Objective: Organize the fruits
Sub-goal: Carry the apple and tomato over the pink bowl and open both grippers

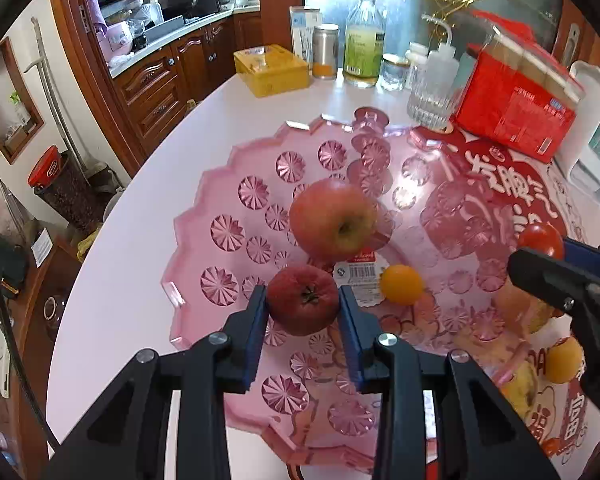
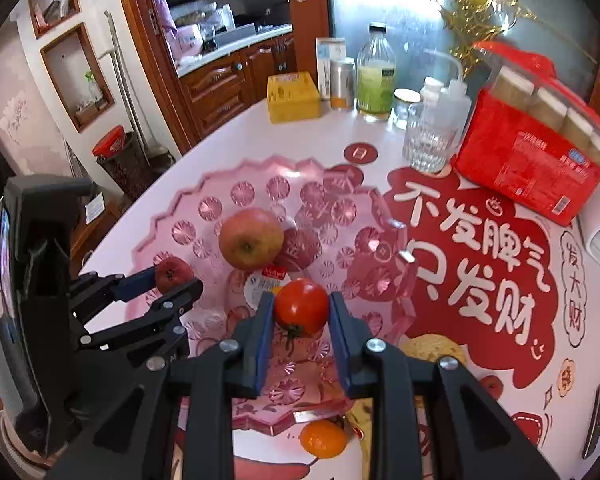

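Note:
A pink glass fruit plate (image 1: pixel 204 248) (image 2: pixel 172 208) sits on the white table. In it lie a large apple (image 1: pixel 332 216) (image 2: pixel 250 238) and a small orange fruit (image 1: pixel 402 284). My left gripper (image 1: pixel 303 300) (image 2: pixel 176 276) is shut on a small dark-red fruit (image 1: pixel 303 300) (image 2: pixel 172 274) over the plate's near left part. My right gripper (image 2: pixel 300 308) (image 1: pixel 540 252) is shut on a red tomato (image 2: pixel 301 306) (image 1: pixel 540 240) over the plate's near right part. Another orange fruit (image 2: pixel 323 438) (image 1: pixel 562 360) lies on the table just outside the plate's near rim.
A red printed mat (image 2: pixel 480 248) lies right of the plate. Behind stand a drinking glass (image 2: pixel 430 140), a red box (image 2: pixel 532 152), a green-labelled bottle (image 2: pixel 375 76), a yellow tin (image 2: pixel 294 96) and a squeeze bottle (image 2: pixel 454 96). A yellowish fruit (image 1: pixel 520 308) lies under the right gripper.

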`<state>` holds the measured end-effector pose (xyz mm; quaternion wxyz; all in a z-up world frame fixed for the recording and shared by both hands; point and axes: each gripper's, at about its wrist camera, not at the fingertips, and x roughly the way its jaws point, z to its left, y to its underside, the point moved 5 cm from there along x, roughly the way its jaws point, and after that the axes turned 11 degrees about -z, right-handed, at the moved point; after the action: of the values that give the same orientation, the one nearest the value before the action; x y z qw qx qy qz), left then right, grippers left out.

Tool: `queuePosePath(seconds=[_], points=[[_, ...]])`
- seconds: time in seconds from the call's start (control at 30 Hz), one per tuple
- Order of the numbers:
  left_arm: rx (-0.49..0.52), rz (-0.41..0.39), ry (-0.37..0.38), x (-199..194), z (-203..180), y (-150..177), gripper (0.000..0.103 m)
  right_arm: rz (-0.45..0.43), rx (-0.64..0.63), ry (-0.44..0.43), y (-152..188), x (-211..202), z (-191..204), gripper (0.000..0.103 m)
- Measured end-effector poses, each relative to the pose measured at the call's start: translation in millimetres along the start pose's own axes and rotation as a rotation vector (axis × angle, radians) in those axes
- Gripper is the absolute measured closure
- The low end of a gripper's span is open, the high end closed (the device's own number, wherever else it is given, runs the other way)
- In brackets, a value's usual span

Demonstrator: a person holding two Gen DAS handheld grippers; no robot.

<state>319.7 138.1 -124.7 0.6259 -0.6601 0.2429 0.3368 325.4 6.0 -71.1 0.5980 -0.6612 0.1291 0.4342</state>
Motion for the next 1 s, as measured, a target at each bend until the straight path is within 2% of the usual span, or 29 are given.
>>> queuePosePath(seconds=[0.53, 0.6, 0.63, 0.67, 0.7, 0.73, 0.8, 1.0], points=[[0.03, 0.027, -0.029, 19, -4, 4, 0.07, 0.053, 0.008, 0.0, 16, 32, -9, 0.075], [0.029, 0.027, -0.032, 20, -3, 4, 0.069, 0.058, 0.013, -0.011, 16, 33, -10, 0.069], [0.029, 0.025, -0.038, 19, -3, 4, 0.062, 0.057, 0.013, -0.006, 16, 32, -10, 0.066], [0.031, 0.024, -0.047, 18, -2, 3, 0.044, 0.049, 0.012, -0.002, 15, 31, -11, 0.058], [0.032, 0.018, -0.054, 16, -2, 3, 0.034, 0.042, 0.013, -0.003, 15, 29, -11, 0.05], [0.032, 0.008, -0.059, 14, -1, 2, 0.018, 0.038, 0.016, -0.008, 15, 27, -11, 0.046], [0.044, -0.033, -0.071, 5, -2, 1, 0.013, 0.02, 0.034, -0.038, 14, 19, -12, 0.039], [0.052, -0.059, -0.049, -11, -7, 3, 0.012, -0.017, 0.03, -0.034, 14, -3, -15, 0.038]])
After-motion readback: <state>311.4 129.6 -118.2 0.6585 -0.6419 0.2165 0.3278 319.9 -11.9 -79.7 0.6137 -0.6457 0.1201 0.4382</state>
